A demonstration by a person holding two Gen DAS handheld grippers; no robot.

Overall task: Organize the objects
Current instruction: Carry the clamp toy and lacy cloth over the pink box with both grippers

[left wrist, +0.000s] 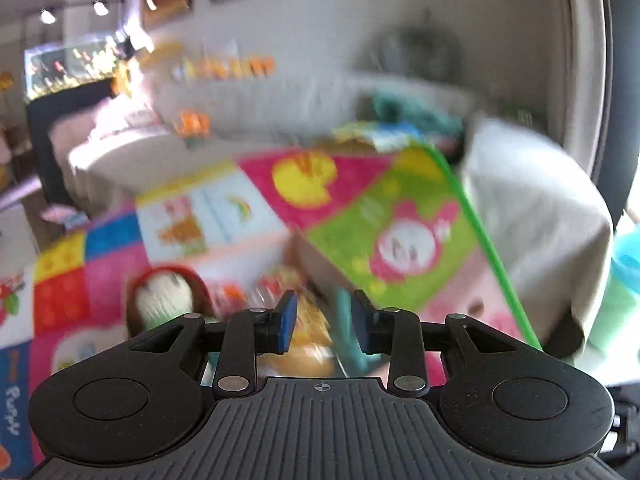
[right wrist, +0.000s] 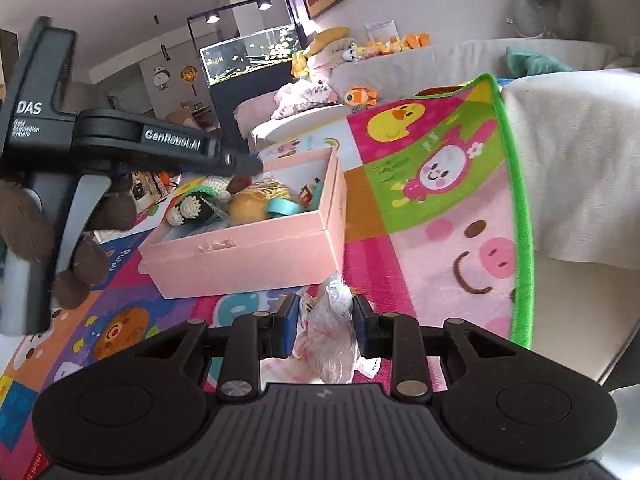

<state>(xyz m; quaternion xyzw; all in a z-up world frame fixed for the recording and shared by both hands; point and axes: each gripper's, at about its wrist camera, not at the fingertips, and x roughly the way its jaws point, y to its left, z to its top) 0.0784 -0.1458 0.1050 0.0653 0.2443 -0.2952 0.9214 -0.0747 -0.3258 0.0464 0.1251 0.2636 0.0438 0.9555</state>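
Left tool (right wrist: 240,166) body reads "DAS", "GenRobot.AI"; tip over open pink cardboard box (right wrist: 256,248) full of toys. In its own blurred view, left tool (left wrist: 324,322) blue pads apart, nothing between. Right tool (right wrist: 325,322) clamped on crumpled clear plastic-wrapped pink packet (right wrist: 330,332), just beside box's near corner. Colourful cartoon play mat (right wrist: 452,208) beneath; green mat edge abuts white-covered sofa (right wrist: 580,160). Open mat right of box.

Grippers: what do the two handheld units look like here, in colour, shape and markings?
Both the left gripper and the right gripper have matte black bodies, ribbed centre, round side discs, silver pivot pins and blue-padded fingers. The right wrist view shows the left unit's dark grey side, printed "DAS" and "GenRobot.AI".
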